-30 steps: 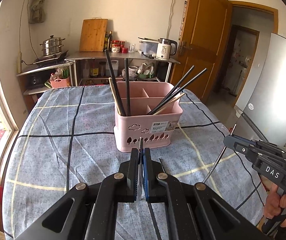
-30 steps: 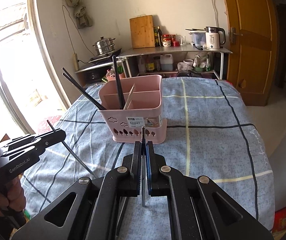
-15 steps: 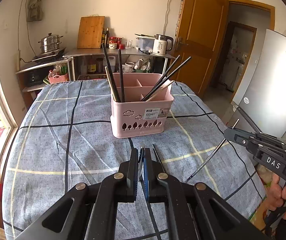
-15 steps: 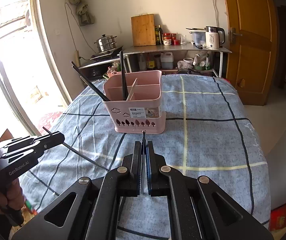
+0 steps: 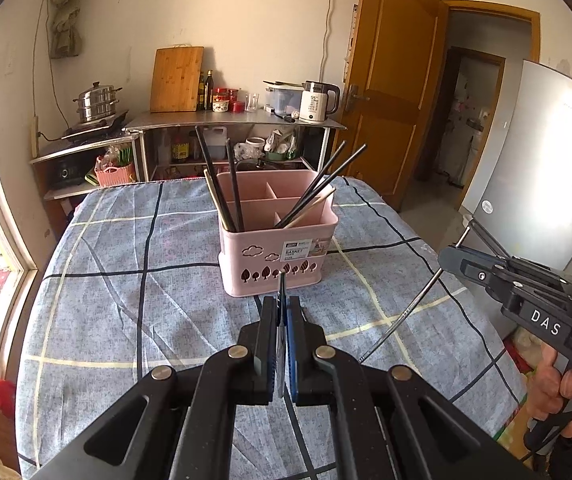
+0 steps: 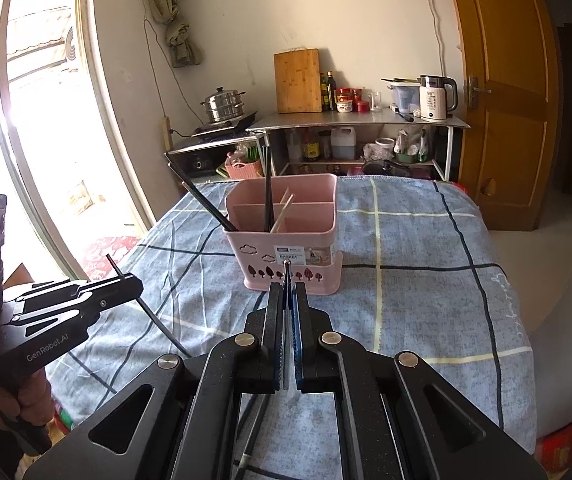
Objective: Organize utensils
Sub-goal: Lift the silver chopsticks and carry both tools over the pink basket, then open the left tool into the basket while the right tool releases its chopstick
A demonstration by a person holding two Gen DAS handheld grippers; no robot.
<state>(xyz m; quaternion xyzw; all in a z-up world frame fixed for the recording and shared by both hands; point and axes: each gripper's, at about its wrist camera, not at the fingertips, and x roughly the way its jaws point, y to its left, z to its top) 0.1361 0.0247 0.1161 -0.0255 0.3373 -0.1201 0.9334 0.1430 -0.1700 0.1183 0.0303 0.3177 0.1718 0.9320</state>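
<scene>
checked cloth (image 5: pixel 97 280); both grippers (image 5: pixel 281 304) (image 6: pixel 286 290) clamp chopsticks (image 5: pixel 400 318) (image 6: pixel 153 316).

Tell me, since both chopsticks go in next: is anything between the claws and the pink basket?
Nothing visible. Bare cloth lies between the left claw, the right claw and the pink basket; each claw grips a chopstick.
</scene>
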